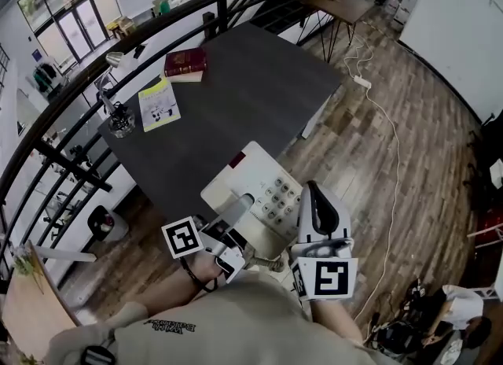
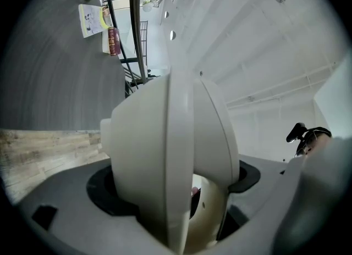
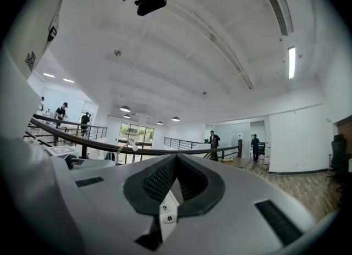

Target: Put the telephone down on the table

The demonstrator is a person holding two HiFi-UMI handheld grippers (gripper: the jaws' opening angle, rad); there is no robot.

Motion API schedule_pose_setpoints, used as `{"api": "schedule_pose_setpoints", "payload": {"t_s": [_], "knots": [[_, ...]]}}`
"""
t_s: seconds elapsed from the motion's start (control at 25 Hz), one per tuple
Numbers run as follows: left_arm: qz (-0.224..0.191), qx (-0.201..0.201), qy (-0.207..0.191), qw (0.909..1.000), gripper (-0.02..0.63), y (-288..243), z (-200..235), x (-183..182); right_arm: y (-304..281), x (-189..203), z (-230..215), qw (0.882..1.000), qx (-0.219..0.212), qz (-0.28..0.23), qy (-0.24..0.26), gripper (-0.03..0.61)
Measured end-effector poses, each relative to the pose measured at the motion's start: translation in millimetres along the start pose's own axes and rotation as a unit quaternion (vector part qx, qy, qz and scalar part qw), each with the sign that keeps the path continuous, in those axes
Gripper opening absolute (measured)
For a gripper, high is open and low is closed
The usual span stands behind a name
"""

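Note:
A white telephone point(image 1: 253, 189) with a grey keypad is held between both grippers, over the near corner of the dark table point(image 1: 251, 88). My left gripper point(image 1: 234, 220) is shut on its left side, where the handset point(image 2: 165, 155) fills the left gripper view. My right gripper point(image 1: 318, 210) is shut on the keypad end. In the right gripper view the keys 9 and # point(image 3: 165, 212) show between the shut jaws of the right gripper point(image 3: 173, 190). I cannot tell whether the telephone touches the table.
A red book point(image 1: 185, 63), a yellow-green booklet point(image 1: 159, 105) and a small lamp with a glass point(image 1: 118, 118) lie at the table's far left. A black railing point(image 1: 94, 72) runs behind. A cable and power strip point(image 1: 361, 81) lie on the wooden floor at right.

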State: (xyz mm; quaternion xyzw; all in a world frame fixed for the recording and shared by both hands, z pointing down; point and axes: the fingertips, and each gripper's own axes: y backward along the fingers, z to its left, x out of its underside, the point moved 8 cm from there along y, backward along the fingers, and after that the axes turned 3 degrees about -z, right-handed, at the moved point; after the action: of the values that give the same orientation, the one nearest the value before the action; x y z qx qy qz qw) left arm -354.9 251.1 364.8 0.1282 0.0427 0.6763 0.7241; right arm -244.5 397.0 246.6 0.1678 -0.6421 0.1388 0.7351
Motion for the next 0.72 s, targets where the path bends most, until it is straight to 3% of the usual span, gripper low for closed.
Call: {"api": "schedule_pose_setpoints", "payload": {"t_s": [0.2,0.4,0.72], "knots": [[-0.014,0.008,0.013,0.9998,0.457,-14.7,5.6,15.8,14.9,8.3,-24.2,1.000,0.007,-0.005,0.006,0.003],[-0.001,0.017,-0.004,0.9999,0.457,-29.5,8.5,23.7,20.5,15.2,-42.7,1.000,0.011,-0.008,-0.007,0.003],[0.014,0.032,-0.018,0.9992,0.457,-77.9,36.2,13.0,-15.9,32.2,-76.3,1.000,0.013,-0.015,0.001,0.003]]}}
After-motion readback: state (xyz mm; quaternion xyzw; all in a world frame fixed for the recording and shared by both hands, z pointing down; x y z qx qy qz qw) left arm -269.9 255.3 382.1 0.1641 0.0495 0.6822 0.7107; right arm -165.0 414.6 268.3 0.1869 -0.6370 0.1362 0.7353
